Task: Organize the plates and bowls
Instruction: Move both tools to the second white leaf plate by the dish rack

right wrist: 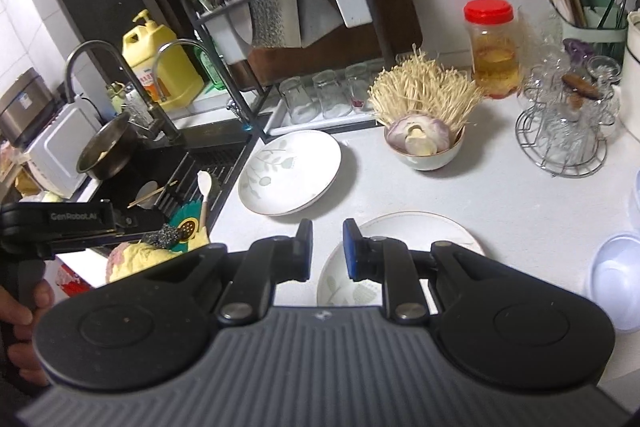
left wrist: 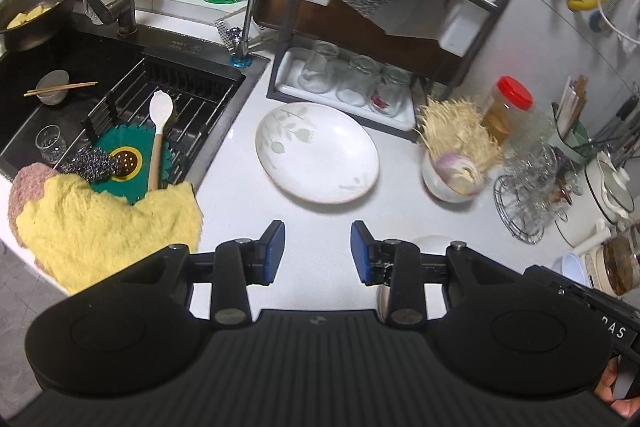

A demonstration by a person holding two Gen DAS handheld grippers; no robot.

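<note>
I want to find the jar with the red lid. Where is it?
In the right wrist view, the jar stands upper right on the counter, behind the enoki mushrooms.

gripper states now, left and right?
Left hand-held gripper: open, holding nothing.
Right hand-held gripper: narrow gap between the jaws, nothing held.

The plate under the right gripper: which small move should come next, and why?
Probably lower the right gripper a little and bring its pads onto the near plate's left rim. The jaws stand slightly apart with nothing between them, right above that rim. The left gripper is open and empty, facing the other floral plate by the sink.
</note>
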